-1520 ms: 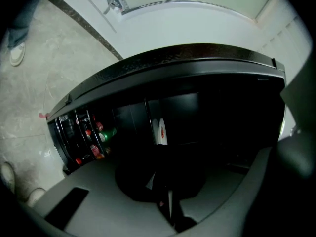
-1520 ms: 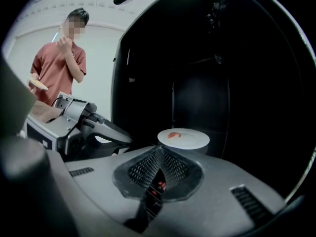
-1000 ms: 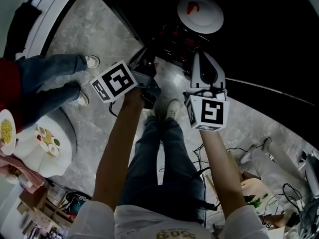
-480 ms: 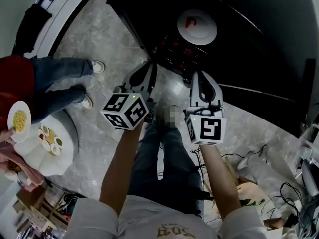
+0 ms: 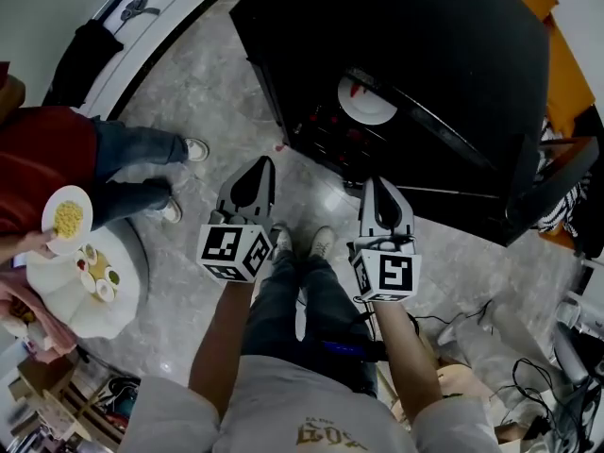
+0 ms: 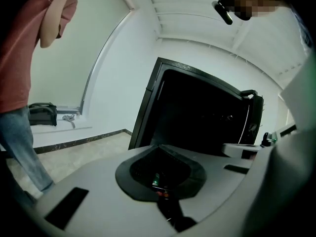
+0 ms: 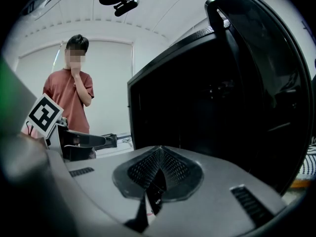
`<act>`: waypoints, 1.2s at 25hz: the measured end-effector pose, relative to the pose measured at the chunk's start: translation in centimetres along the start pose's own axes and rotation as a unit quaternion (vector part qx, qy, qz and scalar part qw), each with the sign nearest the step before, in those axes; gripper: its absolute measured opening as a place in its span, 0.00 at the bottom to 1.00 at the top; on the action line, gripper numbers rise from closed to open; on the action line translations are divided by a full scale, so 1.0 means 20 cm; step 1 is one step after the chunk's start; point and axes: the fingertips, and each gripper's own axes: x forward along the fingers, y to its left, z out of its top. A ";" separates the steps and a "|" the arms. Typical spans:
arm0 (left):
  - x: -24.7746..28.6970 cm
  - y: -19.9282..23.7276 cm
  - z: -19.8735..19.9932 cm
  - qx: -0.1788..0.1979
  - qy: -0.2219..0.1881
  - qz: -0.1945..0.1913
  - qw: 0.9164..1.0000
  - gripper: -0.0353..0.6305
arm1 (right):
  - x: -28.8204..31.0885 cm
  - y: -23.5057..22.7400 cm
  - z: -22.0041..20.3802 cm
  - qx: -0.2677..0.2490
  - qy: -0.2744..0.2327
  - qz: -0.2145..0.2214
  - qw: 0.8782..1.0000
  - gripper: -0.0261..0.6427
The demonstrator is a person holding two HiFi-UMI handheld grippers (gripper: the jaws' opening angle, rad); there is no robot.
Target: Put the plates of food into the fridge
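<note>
Grey marbled floor (image 5: 189,83) fills the head view, with a black fridge (image 5: 425,55) standing open at the top edge.

The left gripper (image 5: 257,170) has its jaws pressed together with nothing between them. Its own view shows the dark pads meeting in a point, with the fridge's dark inside beyond. The right gripper (image 5: 379,189) is also pressed closed and empty, its ribbed pads meeting along one line. Both grippers are held side by side above the wearer's shoes (image 5: 302,242) and point toward the fridge. Each carries a marker cube (image 5: 234,251) at its near end.

Past the jaw tips, a white plate (image 5: 366,99) with something red on it sits inside the fridge, well apart from both grippers. Below it the compartment shows reddish shapes, too dim to tell what they are.

At the left edge of the head view stands a bystander (image 5: 57,163) in a red top and jeans. This person holds a plate of yellow food (image 5: 68,219) beside a round white table (image 5: 90,319). Several small dishes (image 5: 96,272) rest on that table. The right gripper view shows the same bystander beyond the left gripper, with one hand raised to the face.
</note>
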 end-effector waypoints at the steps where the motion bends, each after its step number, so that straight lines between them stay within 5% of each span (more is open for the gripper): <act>1: -0.02 0.01 0.03 0.004 -0.003 0.003 1.000 0.06 | 0.00 0.01 0.03 0.000 -0.002 0.004 1.000 0.05; 10: -0.21 -0.06 0.21 0.045 -0.012 0.013 0.999 0.06 | -0.15 0.11 0.28 -0.013 -0.017 0.032 0.999 0.05; 30: -0.46 -0.16 0.52 0.079 -0.076 0.022 0.994 0.06 | -0.35 0.22 0.65 0.010 -0.077 0.012 0.997 0.05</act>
